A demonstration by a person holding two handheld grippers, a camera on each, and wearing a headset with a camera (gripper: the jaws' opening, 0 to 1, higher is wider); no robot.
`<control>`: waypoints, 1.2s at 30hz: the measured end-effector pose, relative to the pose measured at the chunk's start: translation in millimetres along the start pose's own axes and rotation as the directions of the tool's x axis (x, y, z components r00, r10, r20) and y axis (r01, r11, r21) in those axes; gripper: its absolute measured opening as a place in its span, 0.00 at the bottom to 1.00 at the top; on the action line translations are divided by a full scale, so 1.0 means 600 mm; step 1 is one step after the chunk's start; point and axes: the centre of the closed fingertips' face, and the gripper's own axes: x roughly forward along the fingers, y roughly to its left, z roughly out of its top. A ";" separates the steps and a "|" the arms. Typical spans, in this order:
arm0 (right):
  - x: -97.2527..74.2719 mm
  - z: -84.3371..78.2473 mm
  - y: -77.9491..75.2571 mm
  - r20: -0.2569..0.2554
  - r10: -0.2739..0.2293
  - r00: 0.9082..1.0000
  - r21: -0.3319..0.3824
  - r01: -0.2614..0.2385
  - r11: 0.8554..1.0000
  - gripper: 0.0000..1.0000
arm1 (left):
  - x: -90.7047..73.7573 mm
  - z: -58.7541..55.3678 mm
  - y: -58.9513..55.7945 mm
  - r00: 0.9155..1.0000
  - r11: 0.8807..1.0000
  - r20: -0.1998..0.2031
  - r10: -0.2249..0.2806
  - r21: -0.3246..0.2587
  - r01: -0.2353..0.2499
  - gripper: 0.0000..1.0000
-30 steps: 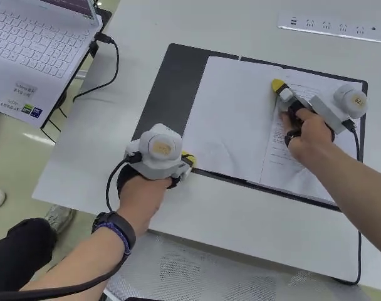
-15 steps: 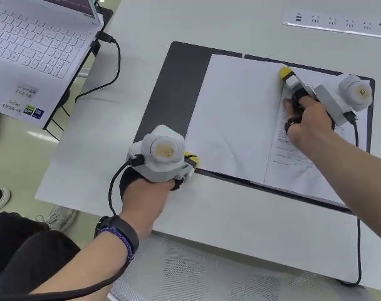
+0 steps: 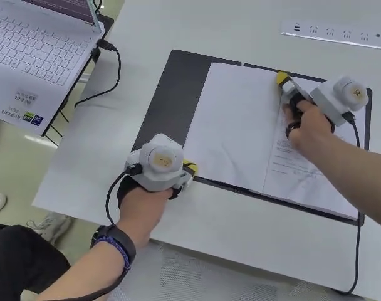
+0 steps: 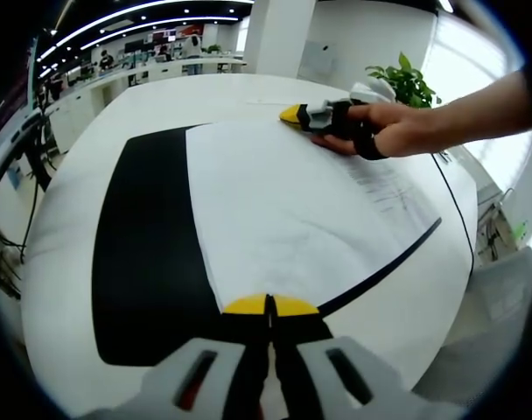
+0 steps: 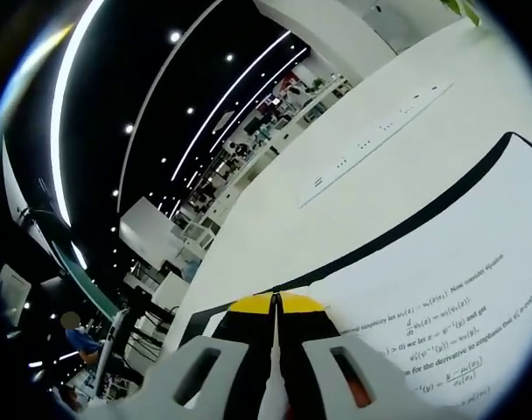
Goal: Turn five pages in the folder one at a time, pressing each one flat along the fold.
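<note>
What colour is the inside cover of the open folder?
The folder cover is black, plain with no pattern; the head view shows it best.

One folder (image 3: 172, 94); two grippers on it, left gripper (image 3: 188, 168) and right gripper (image 3: 282, 79); one laptop (image 3: 34, 56) beside it; one power strip (image 3: 334, 31) beyond it.

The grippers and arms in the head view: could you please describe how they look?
The left gripper and the right gripper both have rounded white bodies with a pale round disc on top, jaws tipped in yellow, and a black cable running off the back. The hands wear black straps. The left wrist carries a black watch and a bluish band. The forearms are bare.
</note>
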 end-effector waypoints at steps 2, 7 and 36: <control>-0.009 -0.005 0.005 -0.001 0.007 1.000 -0.005 -0.007 1.000 0.00 | 0.000 0.000 0.000 1.000 1.000 0.001 -0.001 -0.001 0.001 0.00; -0.041 -0.023 0.020 0.016 0.021 1.000 -0.004 -0.021 1.000 0.00 | 0.001 0.001 0.000 1.000 1.000 0.001 0.012 -0.006 -0.012 0.00; -0.114 -0.077 0.026 0.011 0.028 1.000 -0.001 -0.028 1.000 0.00 | 0.000 0.000 0.001 1.000 1.000 0.023 0.019 -0.018 -0.019 0.00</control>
